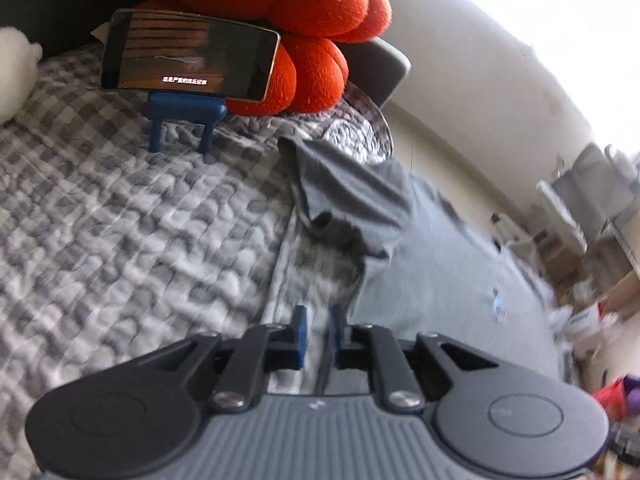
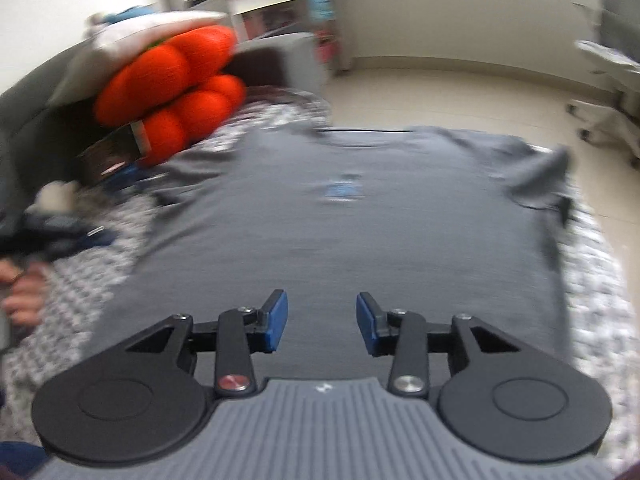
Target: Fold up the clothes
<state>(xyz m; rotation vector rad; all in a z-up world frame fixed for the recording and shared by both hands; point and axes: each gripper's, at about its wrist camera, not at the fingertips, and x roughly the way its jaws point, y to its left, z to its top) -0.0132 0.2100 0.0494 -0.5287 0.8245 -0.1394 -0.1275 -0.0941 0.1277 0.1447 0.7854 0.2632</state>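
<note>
Nearest, my left gripper (image 1: 318, 330) is nearly closed at the grey T-shirt (image 2: 340, 220) hem; grip unconfirmed. Shirt lies flat on the quilt (image 1: 140, 220). My right gripper (image 2: 322, 320) hovers released; take the hem squarely before folding.

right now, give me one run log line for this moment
stage: shirt spread, no fold yet | grey t-shirt: flat on checked blanket | left tongs: nearly shut at shirt edge | right tongs: open over shirt

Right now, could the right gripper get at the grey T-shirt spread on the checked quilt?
Probably yes: the right gripper hangs open right over the grey T-shirt, and nothing sits between its fingers and the cloth.
</note>
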